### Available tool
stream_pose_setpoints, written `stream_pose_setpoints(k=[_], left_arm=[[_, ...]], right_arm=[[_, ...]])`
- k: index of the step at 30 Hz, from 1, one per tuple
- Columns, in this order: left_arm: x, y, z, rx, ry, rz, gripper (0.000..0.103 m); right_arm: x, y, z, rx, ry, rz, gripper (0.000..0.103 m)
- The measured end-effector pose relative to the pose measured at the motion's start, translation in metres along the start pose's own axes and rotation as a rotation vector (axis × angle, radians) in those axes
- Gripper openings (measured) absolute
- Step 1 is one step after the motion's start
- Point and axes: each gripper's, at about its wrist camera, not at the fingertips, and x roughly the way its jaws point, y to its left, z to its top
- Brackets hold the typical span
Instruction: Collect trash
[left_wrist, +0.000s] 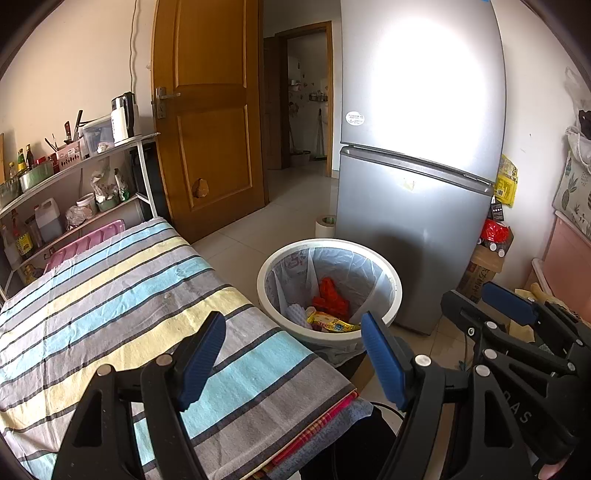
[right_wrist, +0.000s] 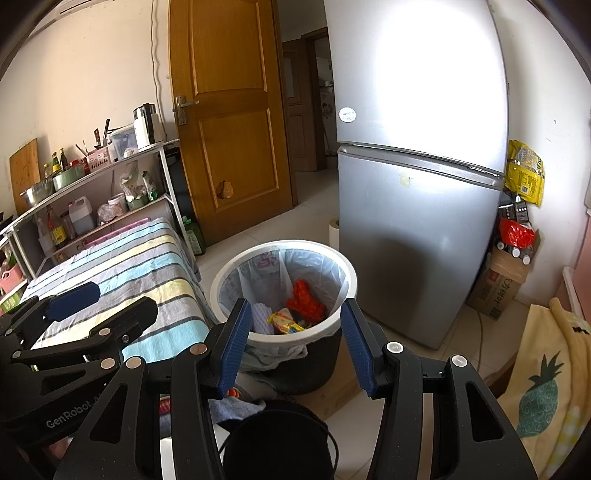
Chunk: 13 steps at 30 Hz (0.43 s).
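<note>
1. Both grippers hang with jaws apart and nothing between them: the left gripper (left_wrist: 293, 363) over the striped table's (left_wrist: 110, 295) edge, the right gripper (right_wrist: 291, 345) before the bin (right_wrist: 236, 266).
2. Trash (right_wrist: 304, 301) lies inside the lined bin, beside the fridge (right_wrist: 413, 221).

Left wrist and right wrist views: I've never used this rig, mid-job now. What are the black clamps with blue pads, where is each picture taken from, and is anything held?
They are two hand-held grippers, one in each of a person's hands, each carrying a camera that looks along its jaws. One picture looks out from the left gripper over the striped cloth, which looks bare. The other looks out from the right gripper, aimed at the trash bin. Both jaws stand open and empty. The bin, beside the fridge, already holds a red wrapper and a yellow packet.
</note>
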Motion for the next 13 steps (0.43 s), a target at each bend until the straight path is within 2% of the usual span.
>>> stream_pose_setpoints(k=[13], left_arm=[[0.001, -0.0015, -0.0008, 0.002, 0.001, -0.004, 0.077]], right_arm=[[-0.0005, 0.001, 0.0022, 0.001, -0.001, 0.0, 0.051]])
